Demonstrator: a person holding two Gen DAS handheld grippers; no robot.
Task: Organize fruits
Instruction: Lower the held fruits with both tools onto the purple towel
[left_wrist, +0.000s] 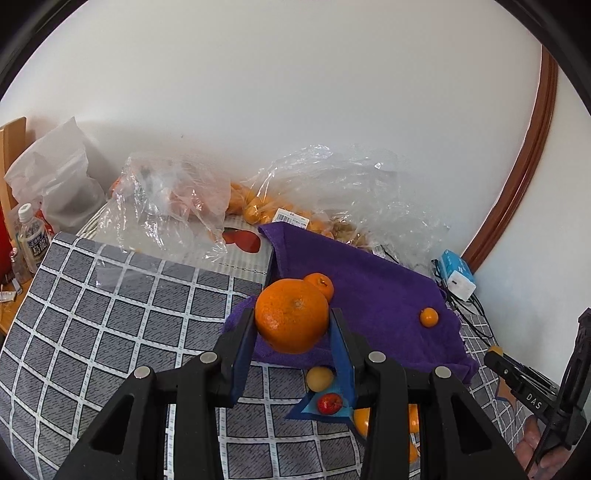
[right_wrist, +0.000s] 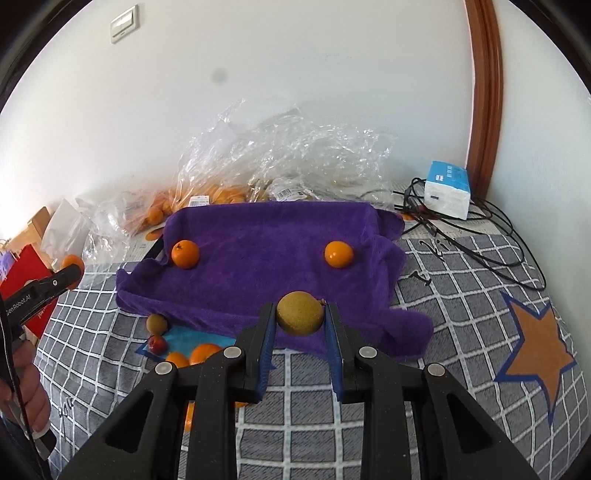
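Observation:
My left gripper (left_wrist: 292, 326) is shut on a large orange (left_wrist: 291, 319), held over the near left edge of a purple towel (left_wrist: 369, 295). On the towel lie a small orange (left_wrist: 319, 284) just behind it and another small orange (left_wrist: 428, 316) to the right. My right gripper (right_wrist: 300, 317) is shut on a yellow-brown round fruit (right_wrist: 300, 313) above the towel's (right_wrist: 277, 240) front edge. Two small oranges (right_wrist: 185, 253) (right_wrist: 338, 254) rest on the towel. In front of it, a blue sheet (right_wrist: 184, 339) has a red fruit (right_wrist: 158, 343), a greenish fruit (right_wrist: 156, 323) and oranges (right_wrist: 201, 352) on and around it.
Clear plastic bags (right_wrist: 258, 166) with more oranges lie against the wall behind the towel. A tissue box (right_wrist: 447, 188) and black cables (right_wrist: 498, 236) sit at the back right. A bottle (left_wrist: 31, 236) stands at the far left. The grey checked cloth (left_wrist: 129, 314) covers the surface.

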